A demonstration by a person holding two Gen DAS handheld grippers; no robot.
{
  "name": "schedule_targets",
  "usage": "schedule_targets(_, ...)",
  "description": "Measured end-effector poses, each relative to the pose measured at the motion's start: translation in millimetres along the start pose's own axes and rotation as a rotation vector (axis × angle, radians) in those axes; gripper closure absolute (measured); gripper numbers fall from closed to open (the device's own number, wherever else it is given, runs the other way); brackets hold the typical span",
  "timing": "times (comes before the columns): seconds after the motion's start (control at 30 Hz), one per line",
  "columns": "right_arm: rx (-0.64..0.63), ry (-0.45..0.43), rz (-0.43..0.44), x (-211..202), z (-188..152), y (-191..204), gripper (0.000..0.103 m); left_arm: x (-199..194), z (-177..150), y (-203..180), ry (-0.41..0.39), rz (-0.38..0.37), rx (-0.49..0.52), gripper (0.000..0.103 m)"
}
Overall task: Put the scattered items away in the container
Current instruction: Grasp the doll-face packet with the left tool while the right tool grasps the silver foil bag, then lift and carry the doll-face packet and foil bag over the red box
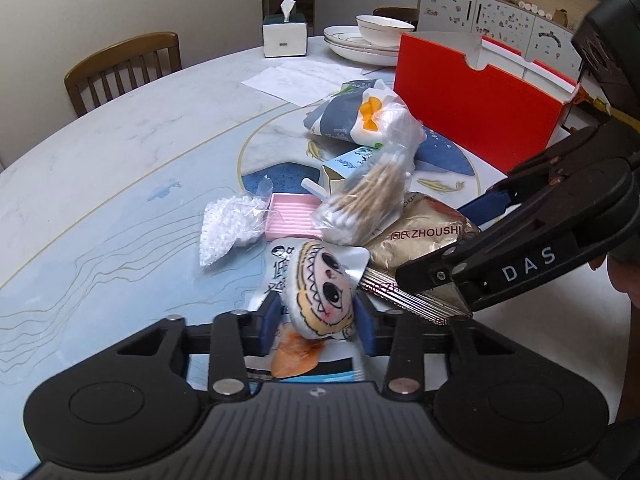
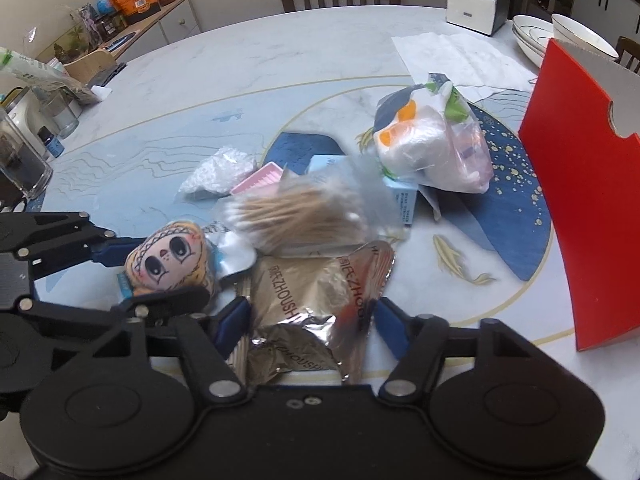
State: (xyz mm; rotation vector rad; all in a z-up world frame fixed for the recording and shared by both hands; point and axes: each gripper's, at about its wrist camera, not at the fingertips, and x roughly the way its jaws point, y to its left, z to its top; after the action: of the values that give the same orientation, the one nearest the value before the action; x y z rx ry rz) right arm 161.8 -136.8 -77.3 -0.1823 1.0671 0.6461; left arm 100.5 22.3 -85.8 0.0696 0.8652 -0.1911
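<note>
My left gripper [image 1: 316,320] is shut on a small plush doll head [image 1: 320,292] with yellow hair, low over a flat snack pack. The doll also shows in the right wrist view [image 2: 168,260], between the left fingers. My right gripper [image 2: 312,320] has its blue pads on both sides of a gold foil packet [image 2: 304,304] marked ZHOUSHI; it looks closed on it. The packet also shows in the left wrist view [image 1: 420,236]. A bag of cotton swabs [image 2: 296,216] lies just beyond. The red open box [image 1: 476,104] stands at the far right.
A pink tray [image 1: 292,216], a bag of white beads [image 1: 228,228], a small blue carton [image 1: 352,168] and a bagged tissue bundle [image 2: 432,148] lie on the marble table [image 1: 120,152]. Plates with a bowl [image 1: 372,36], a tissue box [image 1: 285,34], chairs and glass jars [image 2: 24,160] ring the edge.
</note>
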Motion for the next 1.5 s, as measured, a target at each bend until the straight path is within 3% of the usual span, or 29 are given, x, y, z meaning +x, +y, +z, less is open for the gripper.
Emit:
schedule_targets(0.23, -0.010, -0.012, 0.003, -5, -1, 1, 0.049, -4, 3, 3, -0.001, -0.016, -0.039, 0.071)
schedule_targets(0.67, 0.039, -0.051, 0.009, -33, -10, -11, 0.050, -26, 12, -4, -0.041, -0.046, -0.056, 0.072)
schedule_targets(1.13, 0.037, -0.100, -0.016, -74, -15, -21, 0.051, -46, 34, -35, -0.091, -0.099, -0.021, 0.072)
schedule_targets(1.5, 0.045, -0.154, -0.036, -113, -18, -50, 0.051, -53, 62, -73, -0.123, -0.135, 0.018, 0.072)
